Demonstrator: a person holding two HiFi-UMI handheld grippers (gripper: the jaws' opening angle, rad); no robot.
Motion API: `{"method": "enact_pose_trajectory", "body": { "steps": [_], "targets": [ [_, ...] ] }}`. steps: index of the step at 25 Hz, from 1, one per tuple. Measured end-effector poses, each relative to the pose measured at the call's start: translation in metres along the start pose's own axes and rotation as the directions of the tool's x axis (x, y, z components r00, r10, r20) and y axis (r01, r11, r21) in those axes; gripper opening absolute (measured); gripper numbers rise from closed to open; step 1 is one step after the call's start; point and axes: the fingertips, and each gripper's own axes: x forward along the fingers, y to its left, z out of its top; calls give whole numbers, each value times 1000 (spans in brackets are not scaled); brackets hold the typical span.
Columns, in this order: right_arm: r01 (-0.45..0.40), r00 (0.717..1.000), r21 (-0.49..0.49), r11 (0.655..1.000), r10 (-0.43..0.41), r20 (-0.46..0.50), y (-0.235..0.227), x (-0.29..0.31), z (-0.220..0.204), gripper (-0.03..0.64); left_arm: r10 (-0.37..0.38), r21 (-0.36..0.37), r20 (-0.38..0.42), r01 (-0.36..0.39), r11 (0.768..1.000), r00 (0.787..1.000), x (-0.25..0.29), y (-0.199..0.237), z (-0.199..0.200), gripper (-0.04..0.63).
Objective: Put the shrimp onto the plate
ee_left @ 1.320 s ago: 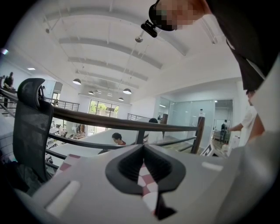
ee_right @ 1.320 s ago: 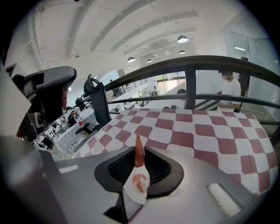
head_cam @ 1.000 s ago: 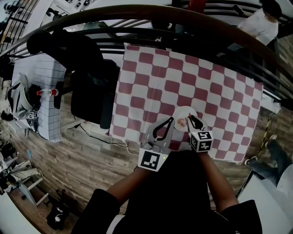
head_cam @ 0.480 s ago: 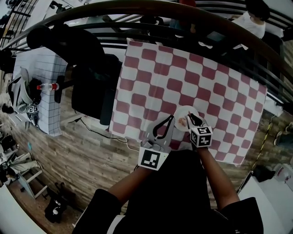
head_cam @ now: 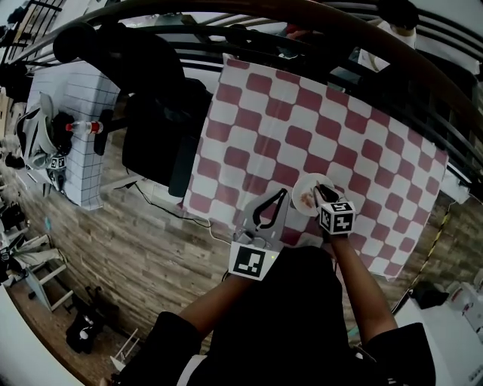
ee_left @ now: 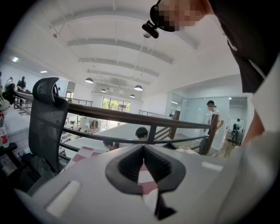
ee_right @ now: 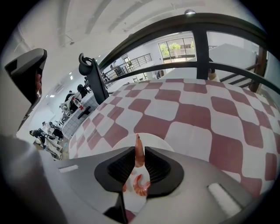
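A small white plate [head_cam: 303, 190] sits near the front edge of the red-and-white checkered table [head_cam: 317, 121]. My right gripper [head_cam: 322, 189] hangs over the plate, shut on an orange shrimp [ee_right: 138, 154] that stands upright between the jaw tips. In the right gripper view, a second, curled shrimp [ee_right: 141, 185] shows through the gap below, lying on the plate [ee_right: 158, 143]. My left gripper [head_cam: 282, 194] rests just left of the plate, its jaws closed together with nothing between them; in the left gripper view it [ee_left: 143, 148] points up towards the railing.
A black office chair [head_cam: 160, 128] stands against the table's left side. A dark curved railing [head_cam: 302, 19] runs behind the table. Further left, a white gridded table [head_cam: 79, 154] carries a bottle [head_cam: 81, 127]. People stand beyond the railing.
The head camera has shifted, so the table sits a little higher and further right in view. The right gripper stays over the plate with the shrimp. The left gripper has not moved.
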Motion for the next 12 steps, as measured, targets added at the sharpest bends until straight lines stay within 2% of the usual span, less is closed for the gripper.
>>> {"method": "enact_pose_trajectory", "body": {
  "steps": [12],
  "targets": [
    [12, 999, -29, 1000, -13, -42, -4, 13, -6, 67, 16, -8, 11, -16, 1000, 1000, 3, 0, 1, 8]
  ]
}}
